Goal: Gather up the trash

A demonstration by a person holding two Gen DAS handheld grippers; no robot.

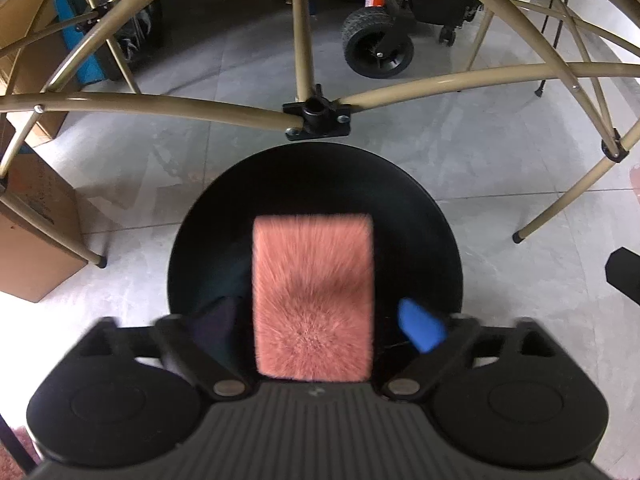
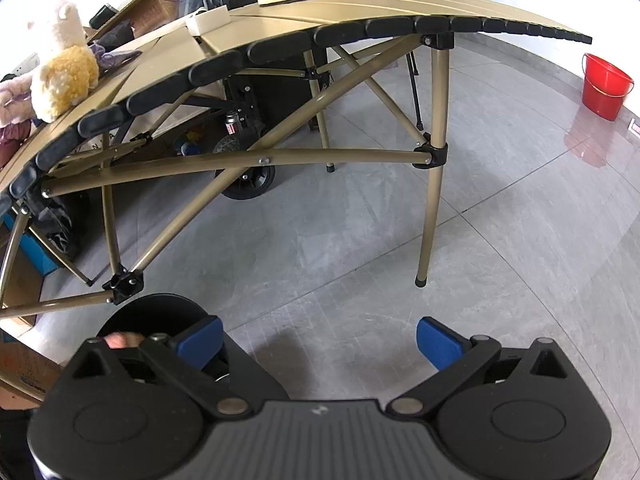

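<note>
The pink rectangular block [image 1: 314,300], radially blurred, hangs over the black bin [image 1: 200,240]'s mouth, between the left gripper [image 1: 316,324]'s spread jaws, apparently loose. It looks light and spongy; its long sides suit pinching. The right gripper [image 2: 320,344], beside the bin, gapes empty.

Pink blocks [image 1: 313,300]: 1
Black bins [image 1: 316,184]: 1
Red buckets [image 2: 606,86]: 1
Plush toys [image 2: 62,68] on surface [image 2: 280,24]: 1
Tongs: left [image 1: 316,322], right [image 2: 318,344]: 2

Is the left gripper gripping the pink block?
No, the pink block drops blurred into the black bin, clear of the left gripper.
</note>
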